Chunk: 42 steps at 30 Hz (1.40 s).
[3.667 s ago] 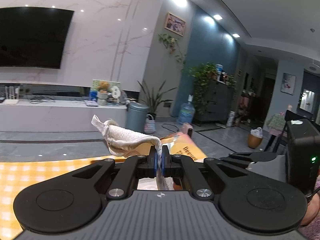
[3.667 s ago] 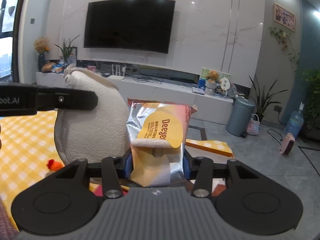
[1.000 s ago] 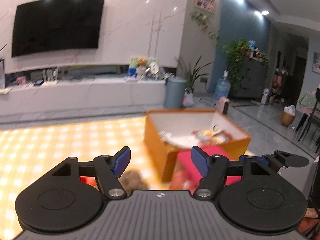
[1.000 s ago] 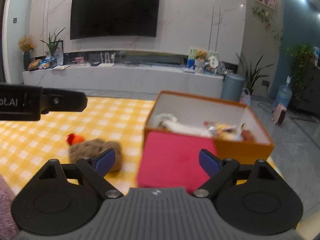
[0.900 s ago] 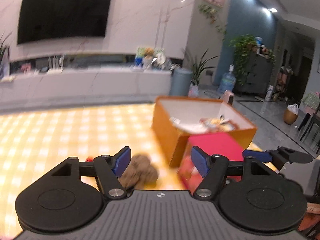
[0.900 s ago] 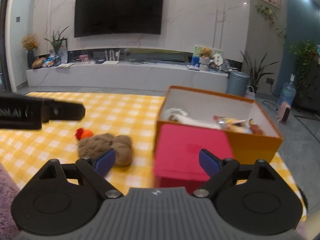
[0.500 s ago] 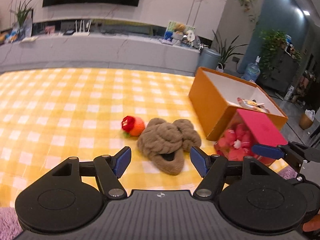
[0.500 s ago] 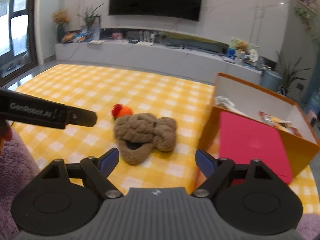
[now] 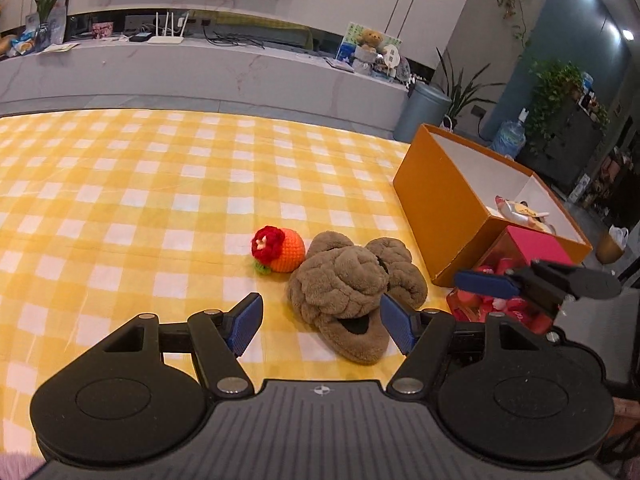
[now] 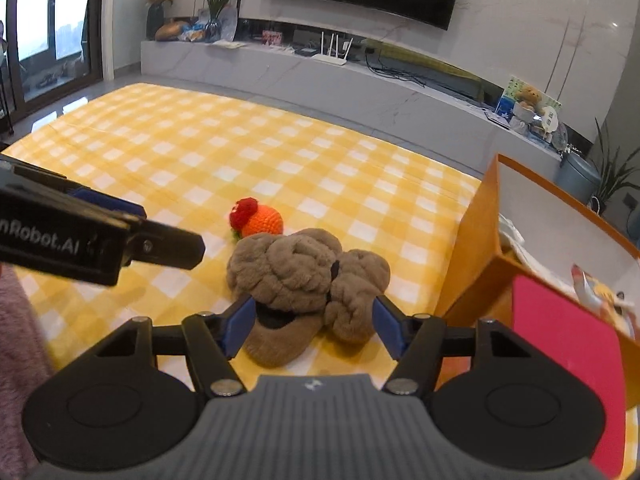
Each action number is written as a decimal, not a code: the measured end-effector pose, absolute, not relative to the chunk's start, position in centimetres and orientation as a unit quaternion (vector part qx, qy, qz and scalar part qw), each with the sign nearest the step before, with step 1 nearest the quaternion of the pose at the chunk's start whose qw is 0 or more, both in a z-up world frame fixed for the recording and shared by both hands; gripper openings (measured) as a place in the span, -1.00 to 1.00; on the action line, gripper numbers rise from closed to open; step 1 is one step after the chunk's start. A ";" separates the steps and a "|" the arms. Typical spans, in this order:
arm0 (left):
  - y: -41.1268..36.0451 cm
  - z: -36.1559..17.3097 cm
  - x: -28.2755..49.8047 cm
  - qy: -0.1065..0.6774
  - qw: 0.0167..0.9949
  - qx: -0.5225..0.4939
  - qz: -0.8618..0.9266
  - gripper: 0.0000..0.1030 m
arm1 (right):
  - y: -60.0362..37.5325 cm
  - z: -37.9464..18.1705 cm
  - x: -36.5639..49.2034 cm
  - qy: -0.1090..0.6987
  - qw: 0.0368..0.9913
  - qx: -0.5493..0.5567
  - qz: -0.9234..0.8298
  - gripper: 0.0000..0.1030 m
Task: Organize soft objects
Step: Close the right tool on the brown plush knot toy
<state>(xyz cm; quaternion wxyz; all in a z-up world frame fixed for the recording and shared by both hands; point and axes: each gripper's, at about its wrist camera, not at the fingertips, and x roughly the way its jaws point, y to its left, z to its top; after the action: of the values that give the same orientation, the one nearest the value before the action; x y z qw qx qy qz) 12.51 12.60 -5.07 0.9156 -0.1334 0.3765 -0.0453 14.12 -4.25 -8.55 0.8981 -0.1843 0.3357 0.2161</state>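
Observation:
A pair of brown fluffy slippers (image 9: 352,292) lies piled on the yellow checked cloth, also in the right wrist view (image 10: 304,280). A crocheted orange ball with a red flower (image 9: 278,254) sits just behind them, shown too in the right wrist view (image 10: 258,218). An orange box (image 9: 460,216) stands to the right and holds a snack packet (image 9: 520,210). My left gripper (image 9: 322,320) is open and empty, just in front of the slippers. My right gripper (image 10: 310,326) is open and empty, its jaws on either side of the slippers' near end.
A clear container with a pink lid (image 9: 516,276) and red sweets stands against the box's near side; it also shows in the right wrist view (image 10: 560,344). The yellow checked cloth (image 9: 120,184) stretches left and back. A TV console (image 10: 320,72) lines the far wall.
Both grippers have let go of the towel and the snack packet, opened, and come down and left from the box to the slippers. The packet lies in the box.

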 end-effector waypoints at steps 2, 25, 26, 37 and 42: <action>13.0 -5.4 13.4 0.392 0.909 -0.135 -0.041 0.50 | -3.8 -8.7 15.3 0.341 0.891 -0.195 0.229 0.30; 15.6 -6.1 17.8 0.417 0.896 -0.143 -0.061 0.48 | 1.4 -11.6 24.7 0.440 0.770 -0.323 0.330 0.26; 15.7 -6.0 17.9 0.415 0.896 -0.143 -0.062 0.48 | 1.2 -11.4 24.7 0.437 0.774 -0.322 0.326 0.06; 16.1 -5.6 18.4 0.396 0.906 -0.136 -0.069 0.48 | -2.3 -6.4 25.8 0.447 0.811 -0.218 0.308 -0.49; 15.3 -6.5 20.2 0.403 0.907 -0.096 -0.075 0.48 | -2.3 -6.1 28.1 0.450 0.831 -0.176 0.274 -0.48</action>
<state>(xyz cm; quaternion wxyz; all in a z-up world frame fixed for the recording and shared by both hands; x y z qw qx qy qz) 20.22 15.30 -6.46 0.9069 -0.0955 0.4035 -0.0750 28.13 -2.33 -6.08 0.8313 -0.1760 0.4505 0.2740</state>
